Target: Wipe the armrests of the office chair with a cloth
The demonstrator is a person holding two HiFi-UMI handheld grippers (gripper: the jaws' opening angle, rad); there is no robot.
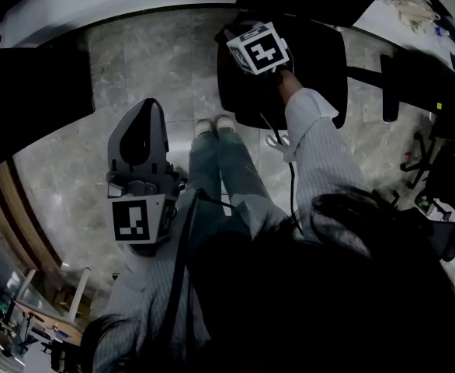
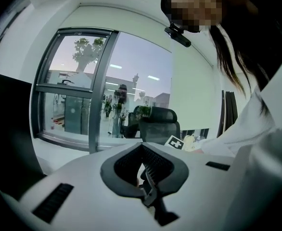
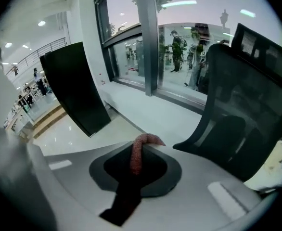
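Open floor (image 1: 134,76) lies to the left of the office chair (image 1: 305,61), with room to pass. A dark panel (image 1: 26,92) blocks the floor's left edge. The person's legs (image 1: 227,169) stand at the chair's near edge. Dark furniture (image 1: 445,177) crowds its right side.

Dim, window-lit, fisheye-warped, dark-vignetted edges

No legible text or numbers (only patterned square markers (image 1: 132,221) on both cubes (image 1: 259,50))

An office: mesh office chair (image 3: 242,109), large windows (image 3: 179,57), polished stone floor (image 1: 134,68).
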